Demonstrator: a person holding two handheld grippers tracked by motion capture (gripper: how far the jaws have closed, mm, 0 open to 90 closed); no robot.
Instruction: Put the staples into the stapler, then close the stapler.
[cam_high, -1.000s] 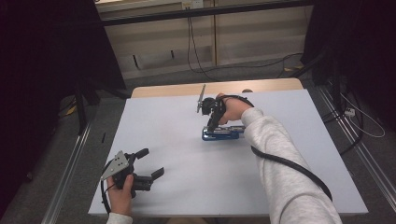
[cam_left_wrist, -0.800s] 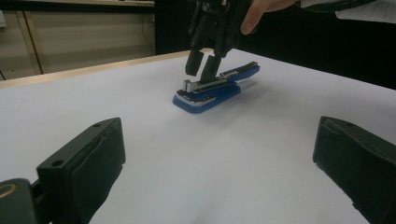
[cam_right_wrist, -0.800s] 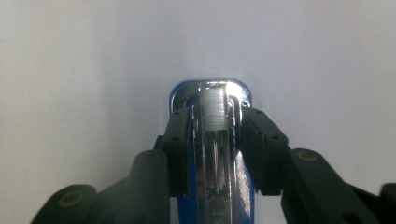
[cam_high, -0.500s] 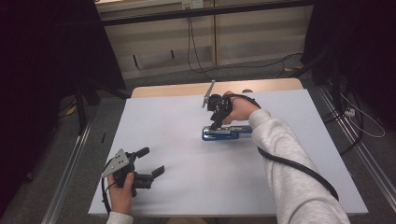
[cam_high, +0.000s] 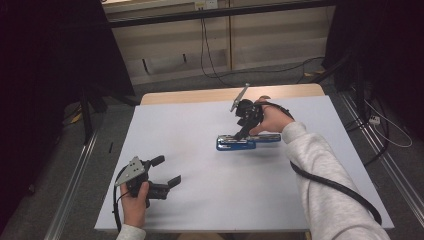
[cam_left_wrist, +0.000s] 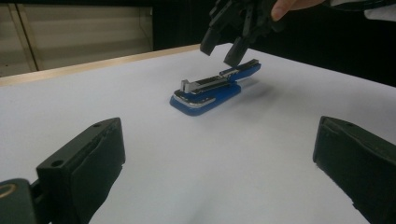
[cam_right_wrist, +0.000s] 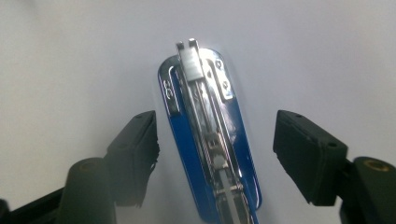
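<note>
- one blue stapler (cam_high: 247, 141) lies flat a little right of the middle of the high view, its metal staple track exposed along the top, as if the lid were swung back or off.
- it looks rigid: plastic base, steel channel. probably light enough to slide if nudged, and the glossy blue sides and chrome parts may be slippery under hard pads.
- best hold, i judge, is across the two long blue sides near mid-length; the thin metal rail and its spring pusher seem the parts most likely to bend or snap back.
- right claw (cam_right_wrist: 215, 158) hangs just above the stapler, spread wide with a jaw on either side of the body, touching nothing.
- left claw (cam_high: 164, 174) sits at the lower left of the high view, well apart from the stapler, also spread wide and empty.
- counter (cam_high: 200, 200) is a smooth pale sheet, low in grip, with a wooden edge along the top.
- beyond it the room is dim: dark drapes (cam_high: 60, 60) on both sides, a pale wall panel (cam_high: 165, 45), cables (cam_high: 220, 70) trailing on the floor.
</note>
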